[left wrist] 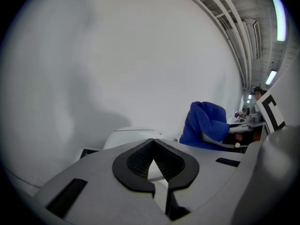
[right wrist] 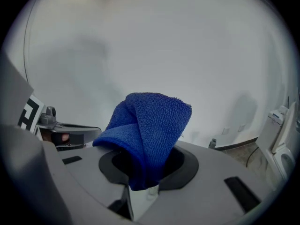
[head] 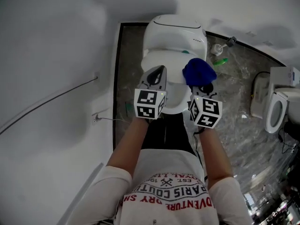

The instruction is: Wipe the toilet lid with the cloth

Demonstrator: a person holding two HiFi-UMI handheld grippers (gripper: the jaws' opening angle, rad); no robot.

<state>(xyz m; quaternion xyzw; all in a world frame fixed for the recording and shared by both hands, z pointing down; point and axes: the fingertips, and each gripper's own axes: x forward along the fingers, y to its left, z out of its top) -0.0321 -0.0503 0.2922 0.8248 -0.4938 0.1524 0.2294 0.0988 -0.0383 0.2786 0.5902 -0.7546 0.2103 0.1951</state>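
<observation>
A white toilet [head: 165,62] with its lid down stands against the wall straight ahead of me; its top [left wrist: 132,134] peeks over the left gripper's jaws. My right gripper [head: 201,86] is shut on a folded blue cloth [head: 199,71], which hangs over the right side of the lid. In the right gripper view the cloth [right wrist: 151,125] bulges up out of the gripper [right wrist: 145,175] against the white wall. My left gripper [head: 158,71] hovers over the lid's left side, shut with nothing in it [left wrist: 153,143]. The cloth [left wrist: 206,123] shows to its right.
A white wall with a cable [head: 47,102] runs along the left. On the dark marble floor to the right lie a green bottle [head: 220,61] and a brush holder [head: 217,48]. Farther right stand a white bin [head: 259,96] and a second toilet [head: 277,108].
</observation>
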